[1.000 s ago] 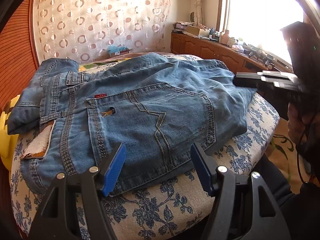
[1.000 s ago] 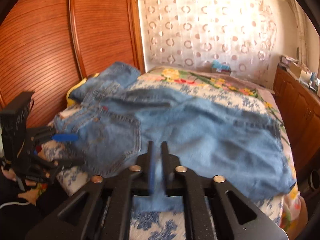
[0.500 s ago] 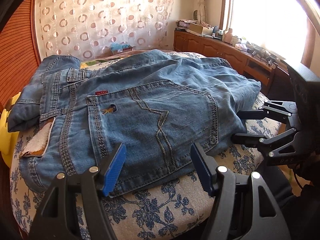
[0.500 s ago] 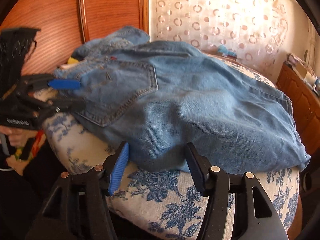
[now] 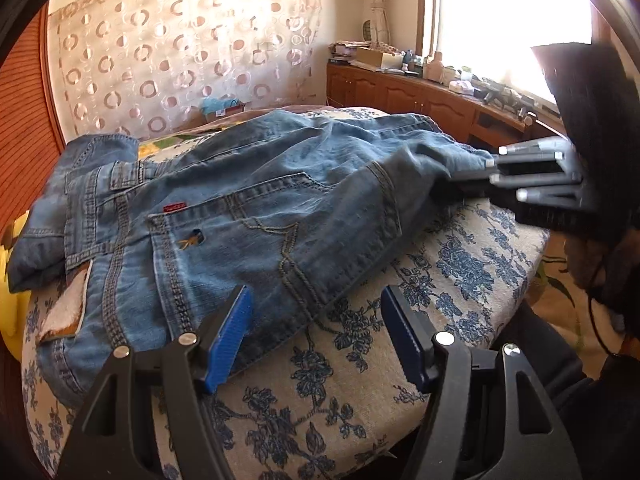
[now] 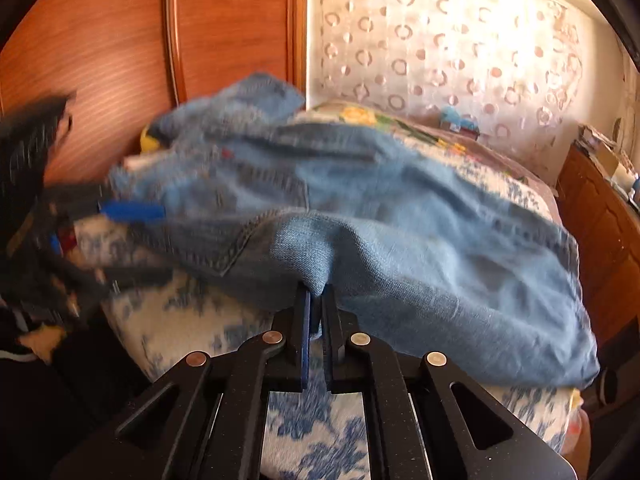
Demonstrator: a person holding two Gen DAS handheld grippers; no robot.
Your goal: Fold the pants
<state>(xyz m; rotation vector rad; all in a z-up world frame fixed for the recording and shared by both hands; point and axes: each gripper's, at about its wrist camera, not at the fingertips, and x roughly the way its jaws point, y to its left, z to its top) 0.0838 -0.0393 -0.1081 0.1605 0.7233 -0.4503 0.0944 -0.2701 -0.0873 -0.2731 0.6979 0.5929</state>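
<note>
Pants [image 5: 248,216] spread across my frame's centre on the floral bed [image 5: 460,280], my left hand-held gripper [image 5: 316,336] gaping at their lower edge — right hand-held gripper [image 6: 316,320] pinching a denim fold, lower centre.

Both tools are matte black plastic: the left gripper [image 5: 316,336] has angular triangular cut-outs in its linkage, silver round rivets at the pivots, and bright blue ribbed pads [image 5: 230,338] on its fingers. The right gripper [image 6: 316,316] is built the same (its pad shows only as a thin dark-blue edge), with four silver rivets across its black arms.
</note>
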